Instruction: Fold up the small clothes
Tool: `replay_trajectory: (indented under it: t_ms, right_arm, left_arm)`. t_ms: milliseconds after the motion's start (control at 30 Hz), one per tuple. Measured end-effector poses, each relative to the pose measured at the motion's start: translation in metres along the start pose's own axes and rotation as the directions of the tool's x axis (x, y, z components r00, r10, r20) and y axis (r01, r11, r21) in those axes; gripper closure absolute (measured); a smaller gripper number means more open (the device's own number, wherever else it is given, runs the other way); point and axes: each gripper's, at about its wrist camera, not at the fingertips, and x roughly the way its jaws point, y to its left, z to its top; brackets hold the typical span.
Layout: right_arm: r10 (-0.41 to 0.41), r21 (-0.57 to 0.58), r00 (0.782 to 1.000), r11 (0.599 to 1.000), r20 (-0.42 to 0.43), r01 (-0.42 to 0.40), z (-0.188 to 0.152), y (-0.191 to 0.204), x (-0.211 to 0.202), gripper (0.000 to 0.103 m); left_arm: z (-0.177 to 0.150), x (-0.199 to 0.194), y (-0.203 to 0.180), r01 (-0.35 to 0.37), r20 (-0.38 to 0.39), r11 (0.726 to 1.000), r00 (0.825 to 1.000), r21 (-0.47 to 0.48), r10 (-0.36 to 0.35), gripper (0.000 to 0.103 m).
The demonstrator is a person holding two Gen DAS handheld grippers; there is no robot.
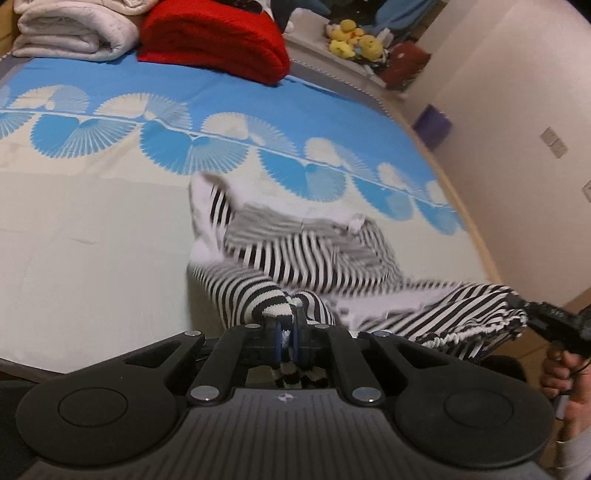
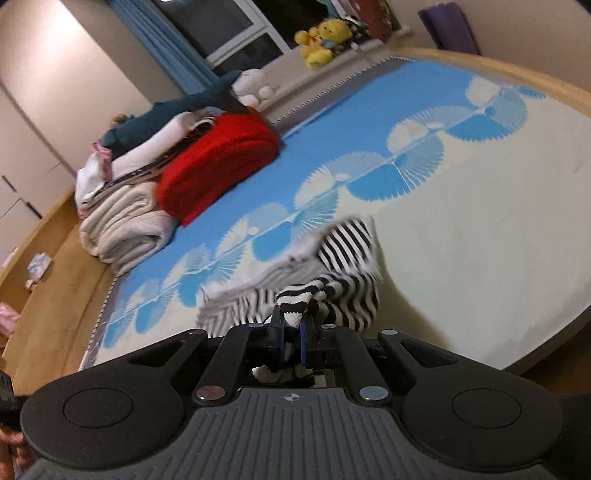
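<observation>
A small black-and-white striped garment (image 1: 295, 254) hangs above the bed, stretched between both grippers. My left gripper (image 1: 287, 332) is shut on one bunched edge of it, with striped cloth pinched between the blue pads. In the left wrist view the right gripper (image 1: 543, 317) shows at the far right edge, pulling the other edge taut. In the right wrist view my right gripper (image 2: 291, 332) is shut on the striped garment (image 2: 343, 266), whose loose part droops forward. The hanging cloth is blurred.
The bed (image 1: 92, 236) has a cream and blue fan-patterned cover. At its far end lie a folded red blanket (image 1: 218, 40), rolled white quilts (image 1: 70, 33) and a clothes pile (image 2: 147, 147). Yellow plush toys (image 2: 321, 37) sit on a ledge. A hand (image 1: 557, 373) grips the right gripper.
</observation>
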Motion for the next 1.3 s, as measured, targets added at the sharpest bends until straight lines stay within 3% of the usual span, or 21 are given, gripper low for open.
replay_trajectory:
  t_ms: [100, 200, 367, 433, 467, 500, 567, 633, 667, 700, 767, 833, 1000, 1100, 1233, 1300]
  right_arm:
    - [-0.010, 0.006, 0.999, 1.000, -0.031, 0.011, 0.004, 0.000, 0.006, 0.096]
    - [-0.049, 0.047, 0.996, 0.997, -0.073, 0.053, 0.012, -0.011, 0.044, 0.096]
    - [-0.108, 0.139, 0.982, 0.982, -0.153, 0.129, 0.045, -0.038, 0.152, 0.095]
    - [-0.115, 0.154, 0.977, 0.978, -0.178, 0.143, 0.064, -0.051, 0.194, 0.093]
    - [-0.135, 0.156, 0.975, 0.974, -0.178, 0.163, 0.074, -0.057, 0.210, 0.088]
    - [-0.157, 0.146, 0.976, 0.973, -0.154, 0.180, 0.080, -0.060, 0.218, 0.087]
    - [-0.203, 0.073, 0.976, 0.975, -0.074, 0.208, 0.089, -0.063, 0.225, 0.080]
    - [-0.225, 0.038, 0.974, 0.974, -0.017, 0.225, 0.084, -0.071, 0.221, 0.066]
    - [-0.214, 0.046, 0.976, 0.975, -0.038, 0.216, 0.079, -0.079, 0.224, 0.063]
    - [-0.216, 0.055, 0.972, 0.974, -0.097, 0.222, 0.079, -0.085, 0.231, 0.064]
    - [-0.178, -0.008, 0.981, 0.984, -0.079, 0.178, 0.076, -0.083, 0.231, 0.063]
    - [-0.191, -0.153, 0.978, 0.972, -0.083, 0.176, 0.071, -0.074, 0.238, 0.061]
    - [-0.226, -0.432, 0.961, 0.891, -0.157, 0.139, 0.052, -0.061, 0.260, 0.058]
    - [-0.268, -0.545, 0.951, 0.826, -0.156, 0.144, 0.039, -0.056, 0.268, 0.054]
    - [-0.339, -0.691, 0.931, 0.706, -0.135, 0.157, 0.020, -0.045, 0.289, 0.050]
    - [-0.341, -0.725, 0.934, 0.670, -0.106, 0.162, 0.019, -0.039, 0.297, 0.050]
  left_arm:
    - [0.007, 0.017, 0.014, 0.019, -0.041, 0.999, 0.999, -0.050, -0.021, 0.097]
    - [0.024, 0.064, 0.035, -0.006, -0.096, 0.995, 0.995, -0.100, -0.004, 0.097]
    - [0.078, 0.158, 0.084, -0.059, -0.162, 0.966, 0.987, -0.253, 0.018, 0.093]
    - [0.101, 0.187, 0.107, -0.084, -0.177, 0.946, 0.984, -0.314, 0.029, 0.083]
    - [0.110, 0.193, 0.119, -0.100, -0.170, 0.929, 0.985, -0.357, 0.041, 0.082]
    - [0.118, 0.193, 0.132, -0.095, -0.134, 0.909, 0.990, -0.407, 0.044, 0.074]
    - [0.122, 0.184, 0.149, -0.021, -0.034, 0.899, 0.999, -0.437, 0.006, 0.063]
    - [0.109, 0.178, 0.159, 0.026, 0.055, 0.914, 0.999, -0.405, -0.004, 0.060]
    - [0.103, 0.181, 0.161, 0.004, 0.028, 0.921, 1.000, -0.389, 0.007, 0.060]
    - [0.100, 0.188, 0.160, -0.062, -0.059, 0.927, 0.997, -0.371, 0.043, 0.060]
    - [0.099, 0.189, 0.146, -0.079, -0.068, 0.970, 0.996, -0.231, 0.065, 0.058]
    - [0.097, 0.193, 0.129, -0.071, -0.069, 0.995, 0.995, -0.070, 0.066, 0.042]
    - [0.081, 0.210, 0.106, -0.104, -0.136, 0.983, 0.983, 0.148, 0.125, 0.033]
    - [0.072, 0.218, 0.095, -0.155, -0.112, 0.956, 0.976, 0.250, 0.188, 0.028]
    - [0.077, 0.230, 0.094, -0.182, -0.089, 0.947, 0.973, 0.266, 0.212, 0.028]
    - [0.083, 0.234, 0.091, -0.191, -0.069, 0.947, 0.974, 0.259, 0.215, 0.028]
